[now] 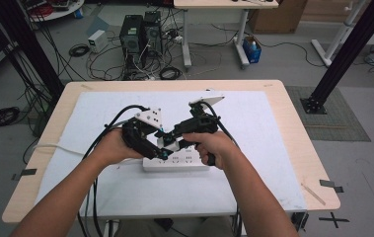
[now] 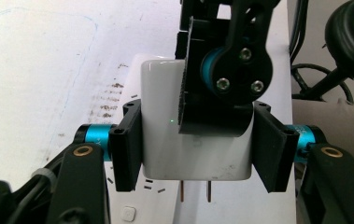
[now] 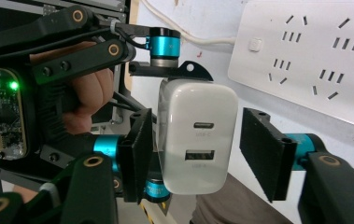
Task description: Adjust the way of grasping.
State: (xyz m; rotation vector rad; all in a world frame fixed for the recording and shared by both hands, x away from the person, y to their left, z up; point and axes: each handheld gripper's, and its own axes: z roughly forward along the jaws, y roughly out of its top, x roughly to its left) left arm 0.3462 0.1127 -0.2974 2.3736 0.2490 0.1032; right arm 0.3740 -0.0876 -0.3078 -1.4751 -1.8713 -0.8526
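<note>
A white mat covers the wooden desk (image 1: 293, 143), bare at 12 and 3 o'clock. The white USB charger (image 3: 198, 140), prongs out, hangs above the white power strip (image 1: 174, 162) near the mat's 6 o'clock edge. The left gripper (image 2: 195, 144) grasps it, fingers (image 2: 128, 144) clenched on its sides. The right gripper (image 3: 202, 154) straddles it; its left finger looks to touch the charger, the right pad stands clear. Both forearms angle inward, the hands meeting above the strip. One port reads "USB-C".
</note>
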